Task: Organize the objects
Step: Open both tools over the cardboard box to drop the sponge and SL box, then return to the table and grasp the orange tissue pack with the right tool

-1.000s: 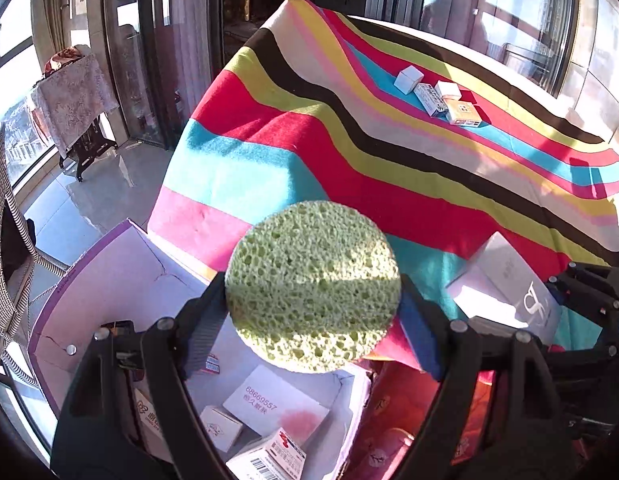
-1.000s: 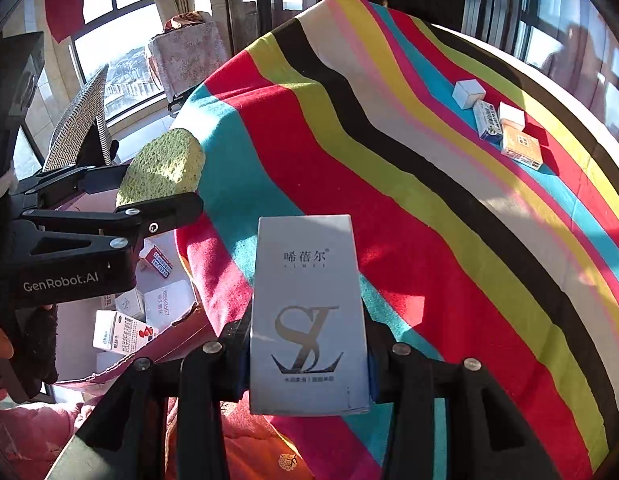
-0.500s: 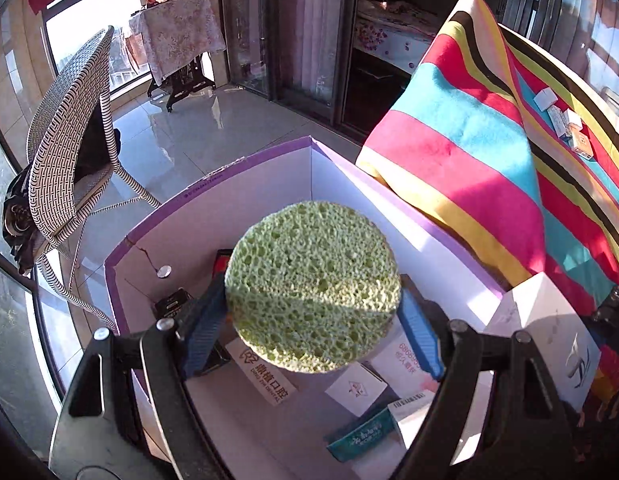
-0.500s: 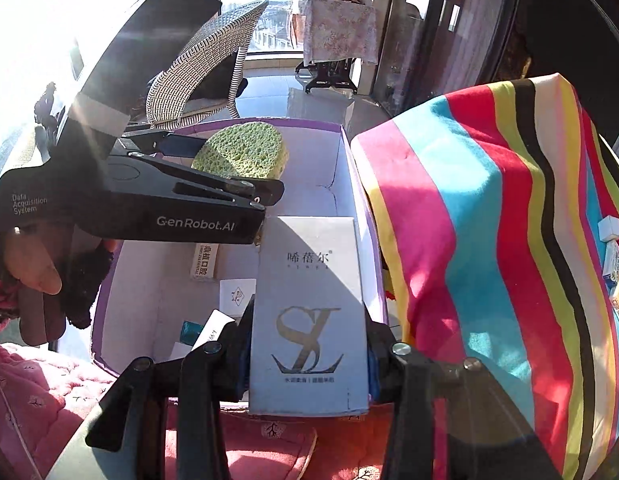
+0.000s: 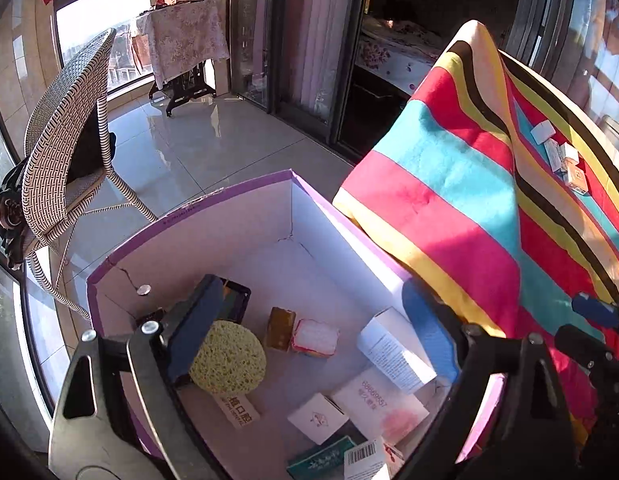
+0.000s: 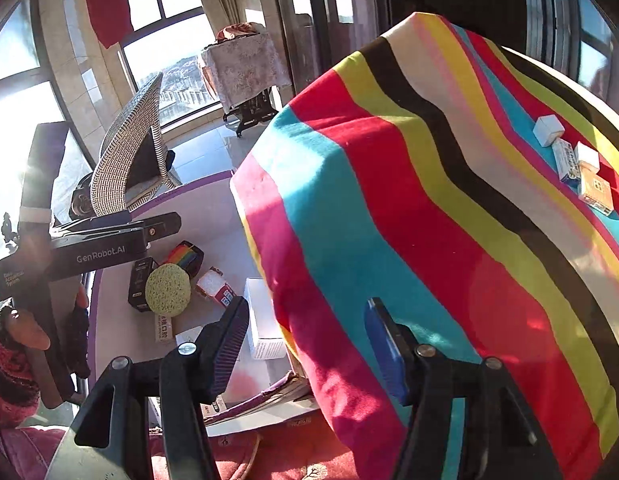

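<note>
Both claws are spread and hold nothing: left claw [image 5: 309,332], right claw [image 6: 305,344]. The round green sponge [image 5: 228,357] lies in the purple-rimmed box [image 5: 229,196].

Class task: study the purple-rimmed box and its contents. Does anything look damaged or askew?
Yes. The box has cracked inner walls: one crack runs down at the far corner, another on the left wall. The sponge and small packs lie jumbled at odd angles.
</note>
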A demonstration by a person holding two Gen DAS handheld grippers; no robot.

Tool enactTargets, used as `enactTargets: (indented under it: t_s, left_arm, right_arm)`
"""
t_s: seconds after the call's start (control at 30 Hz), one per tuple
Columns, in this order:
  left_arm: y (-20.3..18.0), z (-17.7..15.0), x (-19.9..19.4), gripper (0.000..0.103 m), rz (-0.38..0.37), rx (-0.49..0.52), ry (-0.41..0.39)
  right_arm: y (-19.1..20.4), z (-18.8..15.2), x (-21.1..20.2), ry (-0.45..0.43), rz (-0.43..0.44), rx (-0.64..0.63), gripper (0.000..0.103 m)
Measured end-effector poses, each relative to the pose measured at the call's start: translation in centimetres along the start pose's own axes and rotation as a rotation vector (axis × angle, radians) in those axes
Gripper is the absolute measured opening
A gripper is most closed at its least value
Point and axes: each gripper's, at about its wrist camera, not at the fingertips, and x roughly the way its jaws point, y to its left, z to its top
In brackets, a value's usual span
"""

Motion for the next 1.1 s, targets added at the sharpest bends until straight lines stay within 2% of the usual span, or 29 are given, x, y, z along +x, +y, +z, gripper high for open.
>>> enactTargets:
  t_s: [0.17, 0.23, 0.37, 0.47, 0.53, 0.6, 0.73, 0.93, 1.1]
  left_arm:
    - [-9.5, 1.6, 0.4, 0.093, -0.206, 0.162, 0.020]
    - [-14.0, 2.7, 1.1, 0.094, -0.266, 0.234, 0.016]
    - [-23.0, 4.2, 3.9, 0.095, -0.325, 0.360, 0.013]
    - [-28.2, 5.9, 6.9, 0.095, -0.352, 0.377, 0.044]
    - [-30.4, 6.7, 9.1, 0.095, -0.342, 0.383, 0.065]
    - [-31.7, 7.3, 11.2, 0.095, -0.307, 0.375, 0.133]
    - [-31.9, 7.3, 11.4, 0.097, -0.288, 0.396, 0.131]
    - [-31.9, 6.6, 10.9, 0.101, -0.280, 0.440, 0.132]
    - [-31.8, 6.7, 10.9, 0.102, -0.301, 0.434, 0.137]
  right_arm:
    - [-8.4, -0.8, -1.7, -0.022, -0.172, 0.186, 0.067]
    - [-11.6, -1.2, -2.1, -0.017, -0.222, 0.242, 0.067]
    - [-18.1, -1.9, -2.7, 0.006, -0.326, 0.313, 0.068]
    - [-22.5, -1.7, -2.6, 0.016, -0.373, 0.373, 0.068]
    - [-25.2, -1.0, -2.5, 0.010, -0.391, 0.406, 0.069]
    - [-27.7, -0.1, -2.2, 0.005, -0.398, 0.441, 0.069]
    - [-31.0, 2.2, -0.8, 0.005, -0.397, 0.451, 0.071]
    - [-33.4, 6.7, 3.4, 0.044, -0.439, 0.360, 0.084]
    - [-36.2, 9.9, 5.7, 0.061, -0.466, 0.408, 0.084]
